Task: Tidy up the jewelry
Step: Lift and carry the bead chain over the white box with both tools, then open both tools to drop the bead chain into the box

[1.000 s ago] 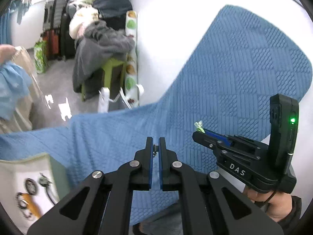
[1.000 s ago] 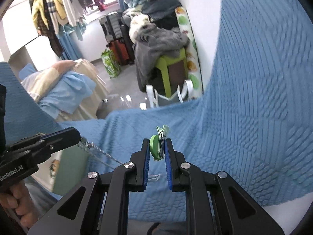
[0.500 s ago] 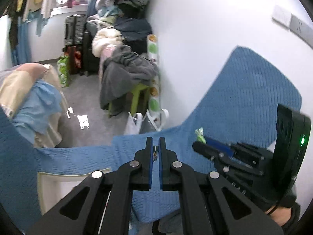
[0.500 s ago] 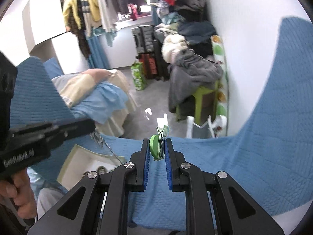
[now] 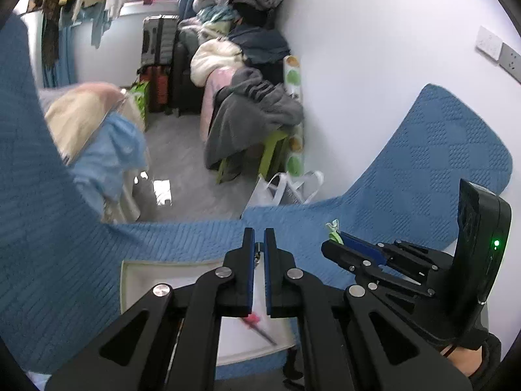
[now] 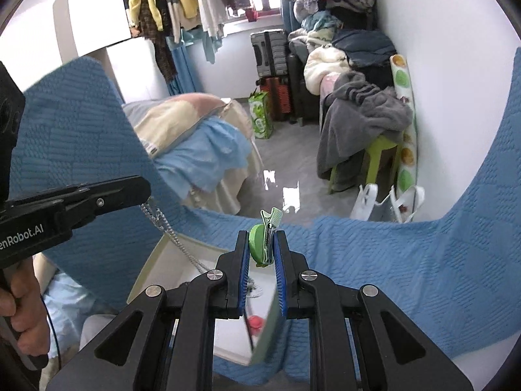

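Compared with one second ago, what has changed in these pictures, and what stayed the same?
Both hand-held grippers swung up and over the box: the views now show more of the room, and the box lies under the fingers with a red-tipped pin inside. Nothing was taken or released. The left hand-held gripper stays shut on the silver chain, which hangs into the box, and the right hand-held gripper stays shut on the green hair clip.

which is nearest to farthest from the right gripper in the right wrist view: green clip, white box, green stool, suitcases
1. green clip, pinched between the right gripper fingers
2. white box, just below and left
3. green stool, across the floor, right
4. suitcases, at the far wall, centre
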Demonstrator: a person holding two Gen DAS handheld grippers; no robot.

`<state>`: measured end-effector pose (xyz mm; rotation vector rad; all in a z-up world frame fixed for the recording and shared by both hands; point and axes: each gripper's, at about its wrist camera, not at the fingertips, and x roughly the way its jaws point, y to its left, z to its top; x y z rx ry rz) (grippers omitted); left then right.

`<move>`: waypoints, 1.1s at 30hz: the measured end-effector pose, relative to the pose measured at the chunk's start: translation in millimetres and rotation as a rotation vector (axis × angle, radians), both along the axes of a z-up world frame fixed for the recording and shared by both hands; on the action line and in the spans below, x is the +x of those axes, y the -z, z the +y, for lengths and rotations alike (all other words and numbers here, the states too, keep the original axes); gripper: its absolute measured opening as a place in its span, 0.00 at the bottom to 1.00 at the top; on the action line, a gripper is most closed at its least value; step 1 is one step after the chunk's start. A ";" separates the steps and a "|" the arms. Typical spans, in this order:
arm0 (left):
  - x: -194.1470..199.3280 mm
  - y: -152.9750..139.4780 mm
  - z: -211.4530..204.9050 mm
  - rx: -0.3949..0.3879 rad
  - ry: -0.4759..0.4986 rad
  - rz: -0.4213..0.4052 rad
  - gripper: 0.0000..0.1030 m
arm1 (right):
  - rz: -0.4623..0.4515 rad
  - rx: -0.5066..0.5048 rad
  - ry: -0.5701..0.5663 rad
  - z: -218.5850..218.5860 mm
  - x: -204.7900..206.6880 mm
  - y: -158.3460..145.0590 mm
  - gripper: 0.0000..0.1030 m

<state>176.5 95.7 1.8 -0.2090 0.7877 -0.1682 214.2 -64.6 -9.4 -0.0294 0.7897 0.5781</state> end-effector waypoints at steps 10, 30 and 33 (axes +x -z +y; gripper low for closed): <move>-6.4 81.7 38.1 -0.018 -0.035 0.117 0.04 | 0.095 -0.034 -0.014 33.0 -14.8 76.6 0.13; -17.1 162.1 46.7 -0.005 -0.047 0.269 0.05 | 0.217 -0.097 -0.030 43.1 -22.7 153.4 0.13; -18.9 150.2 46.2 0.002 -0.046 0.250 0.13 | 0.211 -0.075 -0.018 39.5 -22.1 143.5 0.30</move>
